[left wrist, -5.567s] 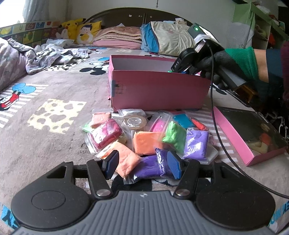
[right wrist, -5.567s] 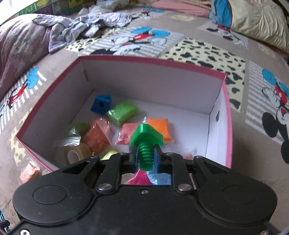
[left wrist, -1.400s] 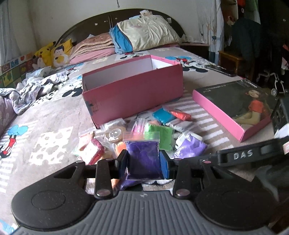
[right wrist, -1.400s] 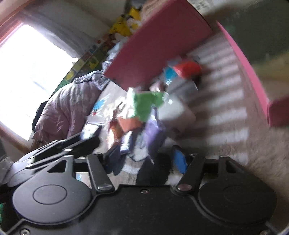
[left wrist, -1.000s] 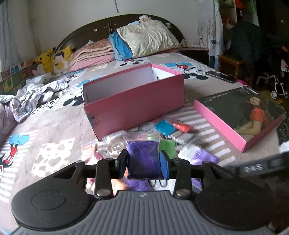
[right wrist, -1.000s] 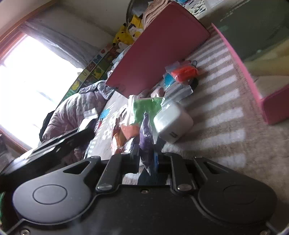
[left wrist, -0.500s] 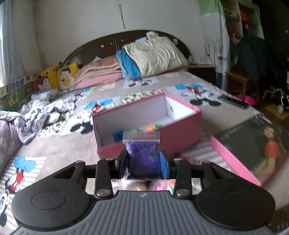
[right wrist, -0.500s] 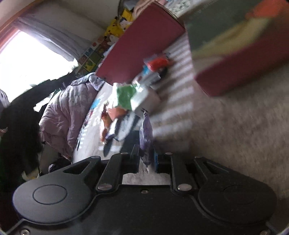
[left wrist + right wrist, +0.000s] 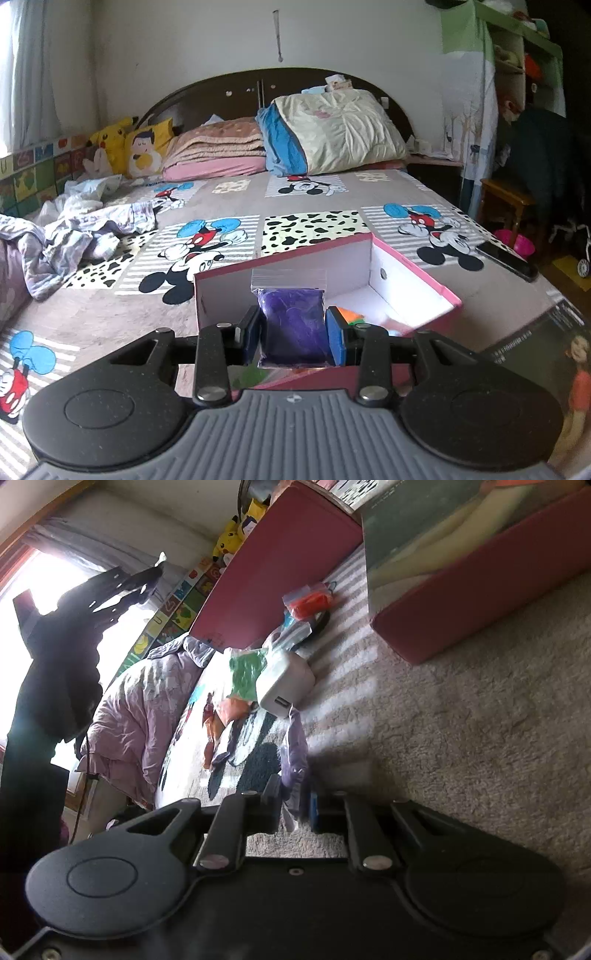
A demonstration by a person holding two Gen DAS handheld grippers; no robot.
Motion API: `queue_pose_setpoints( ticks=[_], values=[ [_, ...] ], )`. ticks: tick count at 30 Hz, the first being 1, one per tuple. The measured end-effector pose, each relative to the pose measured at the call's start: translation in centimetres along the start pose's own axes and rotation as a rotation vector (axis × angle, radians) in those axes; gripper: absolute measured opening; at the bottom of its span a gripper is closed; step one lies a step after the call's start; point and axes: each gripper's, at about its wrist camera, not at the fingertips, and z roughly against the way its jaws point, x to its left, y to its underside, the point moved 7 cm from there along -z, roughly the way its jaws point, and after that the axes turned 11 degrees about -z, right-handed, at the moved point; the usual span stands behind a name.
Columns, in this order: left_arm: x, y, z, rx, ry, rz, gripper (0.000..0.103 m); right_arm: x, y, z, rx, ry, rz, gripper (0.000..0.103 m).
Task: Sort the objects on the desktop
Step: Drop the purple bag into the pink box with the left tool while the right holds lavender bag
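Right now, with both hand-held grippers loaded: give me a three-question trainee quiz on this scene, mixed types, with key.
1. True or false: the left hand-held gripper is shut on a purple clay bag.
2. Multiple choice: in the left wrist view, the pink box ahead is A) lidded, B) open with items inside, C) upside down.
3. Fill in: the right hand-held gripper pinches a pale ___ bag edge-on, near the white charger.

Key: 1 true; 2 B; 3 purple.

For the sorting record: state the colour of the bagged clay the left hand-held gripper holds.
Deep purple clay; left wrist view shows it best.
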Motion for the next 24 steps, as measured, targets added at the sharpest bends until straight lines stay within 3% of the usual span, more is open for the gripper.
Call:
queue_pose_setpoints(
  ticks=[8, 24],
  values=[
    [1.6, -0.6, -4.9, 0.062, 0.026, 0.075, 0.036, -0.8, 0.0, 0.8, 0.0, -0.008, 0.001, 0.008],
    [2.7, 1.5, -11.9, 0.202, 0.045, 0.205, 0.036, -1.3, -0.2, 1.1, 0.008, -0.035, -0.007, 0.006]
  ],
)
